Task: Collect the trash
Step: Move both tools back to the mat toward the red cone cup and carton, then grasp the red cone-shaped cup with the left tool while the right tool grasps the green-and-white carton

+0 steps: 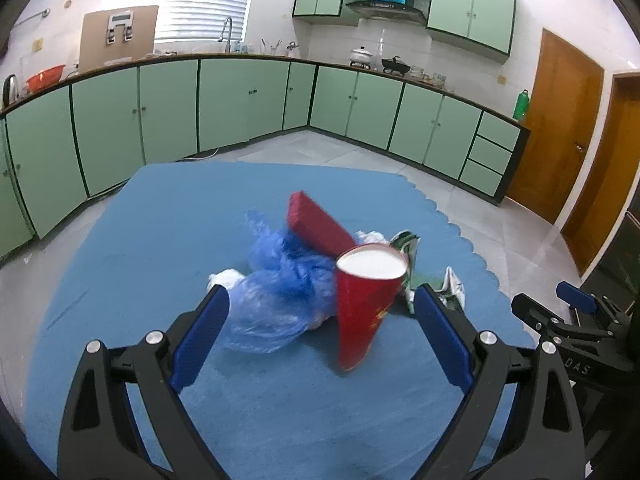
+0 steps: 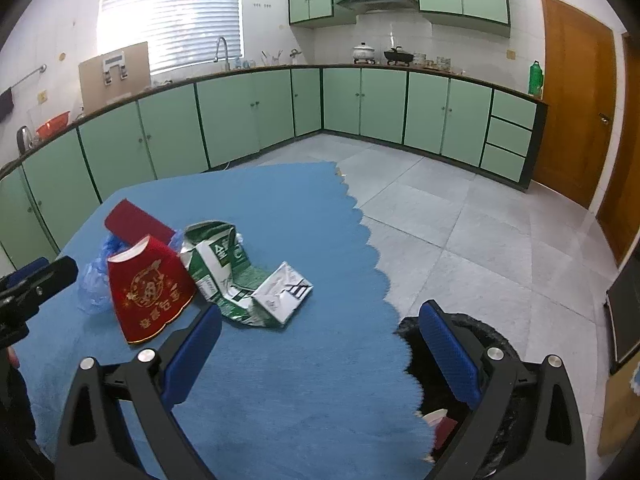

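The red paper cup (image 1: 370,304) stands in the middle of the left wrist frame, on the blue worktop cover (image 1: 160,232), between the tips of your left gripper (image 1: 320,308); its jaws are released and wide apart. Behind the cup you see a blue plastic bag (image 1: 280,292), a red box (image 1: 320,224) and a crushed green carton (image 2: 240,276). Your right gripper (image 2: 320,328) is also released, above the worktop edge, and a black bin (image 2: 460,400) is at lower right.

A blue-clothed table (image 2: 280,360) carries a red cup (image 2: 150,288), with a blue bag (image 1: 276,292) and red box (image 1: 316,224) behind it and a crushed carton (image 2: 244,276) just beside.
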A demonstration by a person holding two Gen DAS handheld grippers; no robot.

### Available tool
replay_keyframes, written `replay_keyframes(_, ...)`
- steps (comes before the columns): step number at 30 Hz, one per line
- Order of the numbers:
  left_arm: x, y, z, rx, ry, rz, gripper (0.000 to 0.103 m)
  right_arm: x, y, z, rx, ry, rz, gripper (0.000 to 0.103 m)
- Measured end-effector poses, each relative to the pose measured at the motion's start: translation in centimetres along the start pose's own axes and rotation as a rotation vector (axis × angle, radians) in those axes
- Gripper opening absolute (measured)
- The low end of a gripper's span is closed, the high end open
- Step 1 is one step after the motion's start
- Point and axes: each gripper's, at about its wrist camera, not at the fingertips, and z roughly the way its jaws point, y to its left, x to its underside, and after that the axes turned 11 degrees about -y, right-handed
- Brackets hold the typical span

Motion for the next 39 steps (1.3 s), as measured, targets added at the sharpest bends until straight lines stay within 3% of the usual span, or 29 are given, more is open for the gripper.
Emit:
replay_keyframes(27,1.4,-2.8,4.5,0.057,0.046,0.019,0.090,1.0,-2.7,2.0,0.009,0.045,0.031,0.097)
replay_keyframes(39,1.8,-4.3,6.8,0.058,0.073,0.046,0.076,1.1,-3.8,2.6,0.016,0.053,0.046,0.097)
